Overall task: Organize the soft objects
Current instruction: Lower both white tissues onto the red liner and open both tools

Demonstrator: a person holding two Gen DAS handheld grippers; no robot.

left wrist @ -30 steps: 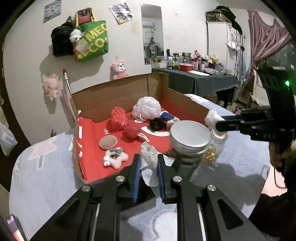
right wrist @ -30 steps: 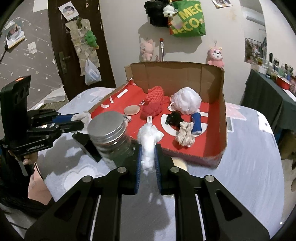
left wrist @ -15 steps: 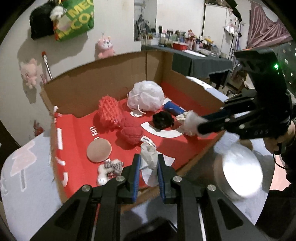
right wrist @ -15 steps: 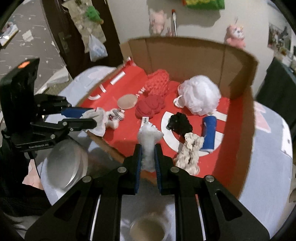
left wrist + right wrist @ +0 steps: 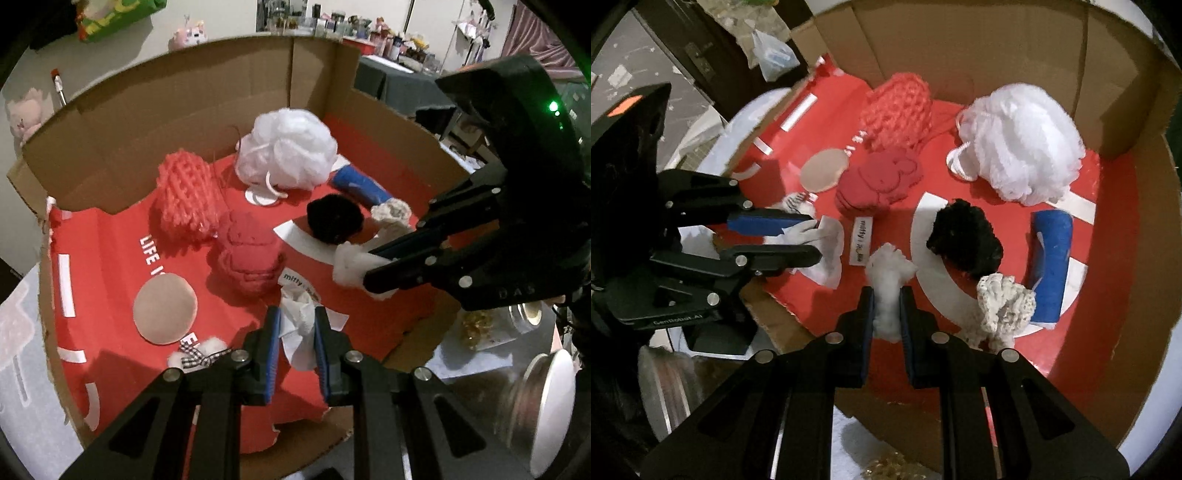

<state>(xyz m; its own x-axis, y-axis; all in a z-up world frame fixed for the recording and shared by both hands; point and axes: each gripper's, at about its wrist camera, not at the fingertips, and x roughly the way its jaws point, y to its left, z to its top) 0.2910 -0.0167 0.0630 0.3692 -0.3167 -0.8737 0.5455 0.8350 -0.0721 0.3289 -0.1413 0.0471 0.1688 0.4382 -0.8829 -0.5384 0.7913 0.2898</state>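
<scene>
Both tools are carrying soft pieces over the near edge of the cardboard box, so the step in hand is dropping them in with the other soft things. The left gripper is clamped tight on a crumpled white cloth, just above the red floor near the tan round pad. The right gripper is pinched on a white fluffy tuft, near the black pompom. Both point steeply down into the box, side by side. The next move probably calls for lowering slightly, then opening each jaw over a bare patch, clear of the red knitted ball and the white mesh sponge at the far side.
</scene>
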